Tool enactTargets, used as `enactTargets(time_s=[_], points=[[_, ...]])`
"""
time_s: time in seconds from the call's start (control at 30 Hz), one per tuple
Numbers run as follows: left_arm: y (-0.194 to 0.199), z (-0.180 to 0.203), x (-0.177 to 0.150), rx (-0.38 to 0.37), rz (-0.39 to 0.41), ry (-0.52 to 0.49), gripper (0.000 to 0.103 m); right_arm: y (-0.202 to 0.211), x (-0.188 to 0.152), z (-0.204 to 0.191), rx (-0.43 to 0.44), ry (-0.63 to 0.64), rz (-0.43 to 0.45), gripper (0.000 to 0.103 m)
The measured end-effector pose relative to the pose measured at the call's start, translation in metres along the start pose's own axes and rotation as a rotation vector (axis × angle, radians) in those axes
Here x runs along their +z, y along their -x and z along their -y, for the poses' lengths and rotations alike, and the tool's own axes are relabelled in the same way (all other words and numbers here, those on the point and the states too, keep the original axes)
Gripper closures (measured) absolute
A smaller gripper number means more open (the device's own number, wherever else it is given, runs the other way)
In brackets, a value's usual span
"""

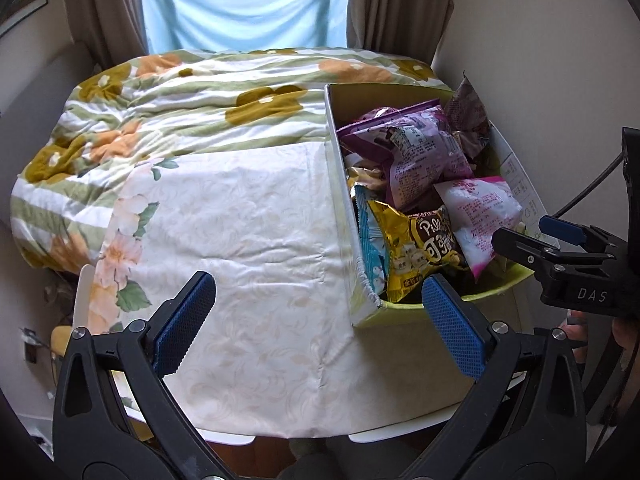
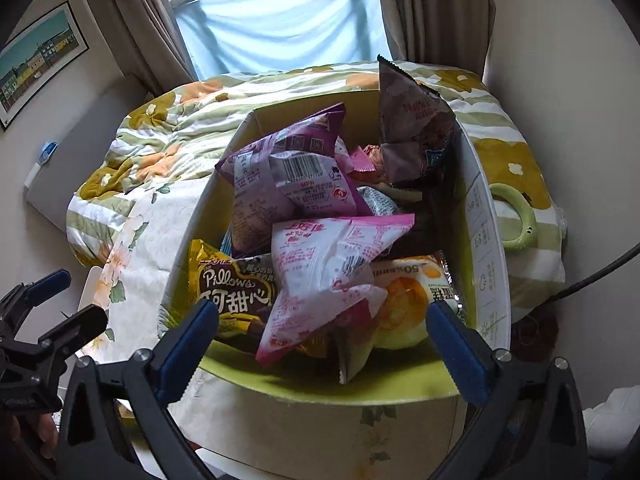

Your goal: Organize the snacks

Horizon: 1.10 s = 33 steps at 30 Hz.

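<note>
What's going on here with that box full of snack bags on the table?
A person holds a gripper in each hand over a cloth-covered table. The cardboard box is piled with snack packets, a pink-and-white bag and a yellow Pillows bag nearest. The right gripper is open and aimed at the pink bag, touching nothing. The left gripper is open beside the box, empty. No sorting shows yet.

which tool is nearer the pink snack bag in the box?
Right. The right tool hangs open over the box's near rim with the pink snack bag straight ahead. The left tool sits beside the box, over the cloth.
</note>
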<state>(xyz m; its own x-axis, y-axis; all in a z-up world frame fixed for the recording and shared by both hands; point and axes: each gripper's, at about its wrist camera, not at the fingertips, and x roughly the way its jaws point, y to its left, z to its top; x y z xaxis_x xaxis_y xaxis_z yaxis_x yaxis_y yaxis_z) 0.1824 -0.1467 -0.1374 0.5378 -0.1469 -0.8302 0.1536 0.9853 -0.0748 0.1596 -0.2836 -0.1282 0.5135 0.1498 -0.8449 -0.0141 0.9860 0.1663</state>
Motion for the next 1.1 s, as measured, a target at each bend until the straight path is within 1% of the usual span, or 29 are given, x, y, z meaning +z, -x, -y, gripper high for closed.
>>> enactTargets(time_s=[0.1,0.23,0.37,0.5,0.6,0.7,0.8,0.93,1.1], points=[[0.010,-0.005,-0.007,-0.008,0.011,-0.007,0.001,0.012,-0.005,-0.004,-0.006,-0.027,0.019,0.000],[0.039,-0.012,-0.016,-0.009,0.052,-0.025,0.000,0.041,-0.013,-0.021,-0.015,-0.039,0.069,0.000],[0.086,-0.025,-0.024,0.003,0.130,-0.031,0.000,0.086,-0.023,-0.050,-0.050,-0.013,0.156,0.000],[0.138,-0.040,-0.036,0.024,0.227,-0.023,0.000,0.130,-0.036,-0.080,-0.081,0.008,0.234,0.000],[0.174,-0.050,-0.049,0.053,0.306,-0.009,0.000,0.156,-0.049,-0.100,-0.117,0.022,0.287,0.000],[0.199,-0.058,-0.061,0.049,0.355,0.000,0.000,0.173,-0.063,-0.111,-0.135,0.017,0.326,0.000],[0.213,-0.062,-0.070,0.045,0.388,-0.005,0.000,0.184,-0.074,-0.121,-0.159,0.021,0.357,0.000],[0.224,-0.061,-0.078,0.059,0.411,-0.025,0.000,0.193,-0.084,-0.129,-0.178,0.025,0.374,0.000],[0.227,-0.059,-0.083,0.058,0.413,-0.033,0.000,0.197,-0.089,-0.128,-0.182,0.010,0.387,0.000]])
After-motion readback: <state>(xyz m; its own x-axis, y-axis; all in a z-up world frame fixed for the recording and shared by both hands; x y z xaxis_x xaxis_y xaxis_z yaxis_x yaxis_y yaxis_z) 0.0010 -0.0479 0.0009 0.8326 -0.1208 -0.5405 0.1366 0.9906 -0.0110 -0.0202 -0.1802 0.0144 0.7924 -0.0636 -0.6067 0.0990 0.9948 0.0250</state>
